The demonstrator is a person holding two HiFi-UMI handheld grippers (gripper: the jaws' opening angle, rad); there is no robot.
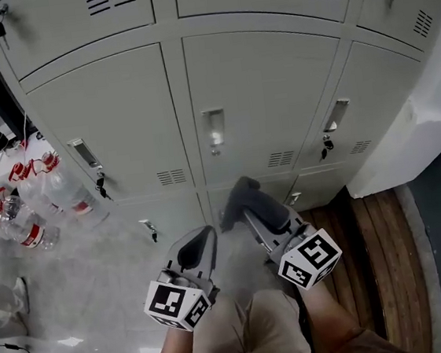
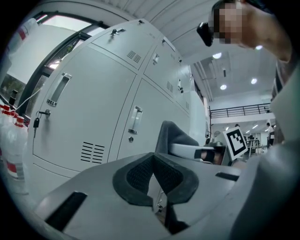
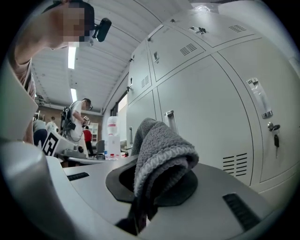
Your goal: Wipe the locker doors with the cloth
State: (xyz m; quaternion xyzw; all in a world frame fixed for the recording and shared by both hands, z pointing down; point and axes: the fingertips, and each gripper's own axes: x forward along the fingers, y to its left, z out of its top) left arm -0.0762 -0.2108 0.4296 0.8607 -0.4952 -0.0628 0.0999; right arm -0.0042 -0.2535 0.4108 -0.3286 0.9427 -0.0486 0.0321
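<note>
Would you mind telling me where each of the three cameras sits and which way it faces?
Head view: on the person's head, facing steeply down at the lockers; forearms, left gripper and right gripper show.
Left gripper view: on the left gripper, facing along its shut, empty jaws toward the lockers; the right gripper shows.
Right gripper view: on the right gripper, facing along jaws clamped on the cloth toward the lockers.
Shared: all show the lockers; both gripper views show the person overhead.

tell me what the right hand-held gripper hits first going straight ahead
Probably the middle locker door, near its handle; the grey cloth in the right hand-held gripper would touch first. Depth is unclear.
</note>
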